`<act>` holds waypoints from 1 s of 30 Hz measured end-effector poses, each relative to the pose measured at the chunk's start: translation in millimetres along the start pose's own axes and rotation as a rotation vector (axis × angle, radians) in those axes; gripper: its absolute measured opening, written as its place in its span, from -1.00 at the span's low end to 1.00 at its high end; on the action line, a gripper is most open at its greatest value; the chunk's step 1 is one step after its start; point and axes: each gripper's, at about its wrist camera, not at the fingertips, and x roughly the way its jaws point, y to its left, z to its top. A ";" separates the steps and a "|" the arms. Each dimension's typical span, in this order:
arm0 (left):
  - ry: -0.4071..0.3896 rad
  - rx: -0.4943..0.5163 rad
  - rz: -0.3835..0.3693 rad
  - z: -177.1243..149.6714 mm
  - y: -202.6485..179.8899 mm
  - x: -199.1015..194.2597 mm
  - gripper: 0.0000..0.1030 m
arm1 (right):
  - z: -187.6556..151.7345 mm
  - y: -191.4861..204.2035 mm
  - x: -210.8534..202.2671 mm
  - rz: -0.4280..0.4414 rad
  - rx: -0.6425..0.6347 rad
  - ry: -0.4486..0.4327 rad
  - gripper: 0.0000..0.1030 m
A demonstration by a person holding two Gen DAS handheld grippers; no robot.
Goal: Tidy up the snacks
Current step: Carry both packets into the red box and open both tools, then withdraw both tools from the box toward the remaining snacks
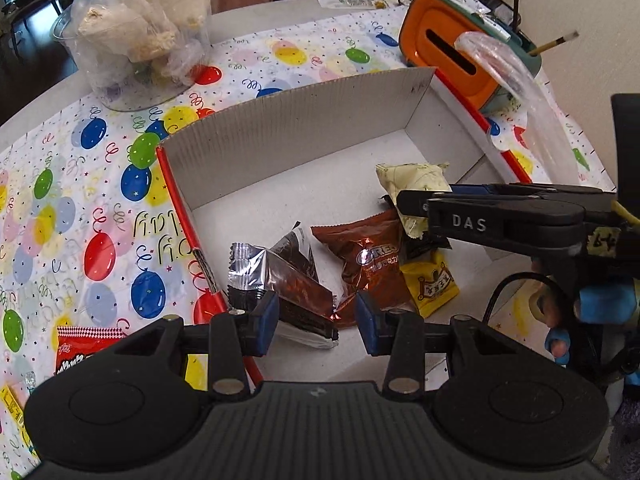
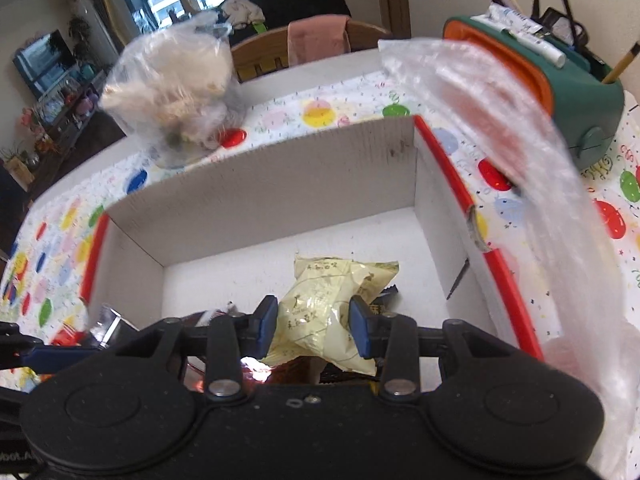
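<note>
Several snacks in box point(image 1: 304, 120); brown Oreo packet point(image 1: 368, 264); pale-yellow pouch point(image 2: 332, 312) crinkled

Left claw point(image 1: 316, 322): angled steeply downward, blue pads parted with a gap between them, pads pressing on nothing. Right claw point(image 2: 314, 326): angled downward, pads likewise parted, gripping nothing; seen in the left wrist view entering from the right edge point(image 1: 416, 204). Hand point(image 1: 560, 320) on the right claw's grip, fingertips in blue coverings.
</note>
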 end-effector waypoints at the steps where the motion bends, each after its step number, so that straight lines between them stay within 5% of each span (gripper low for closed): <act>1: 0.003 0.001 0.000 -0.2 0.2 1.6 -0.21 | 0.0 -0.3 2.1 0.000 0.001 0.007 -0.26; 13: -0.022 -0.030 -0.019 -5.8 12.9 -9.1 -0.21 | -3.7 -0.1 -14.5 0.032 0.012 0.005 -0.13; 30: -0.177 -0.038 -0.038 -31.3 43.3 -67.5 -0.14 | -22.2 53.5 -81.0 0.116 -0.037 -0.104 0.02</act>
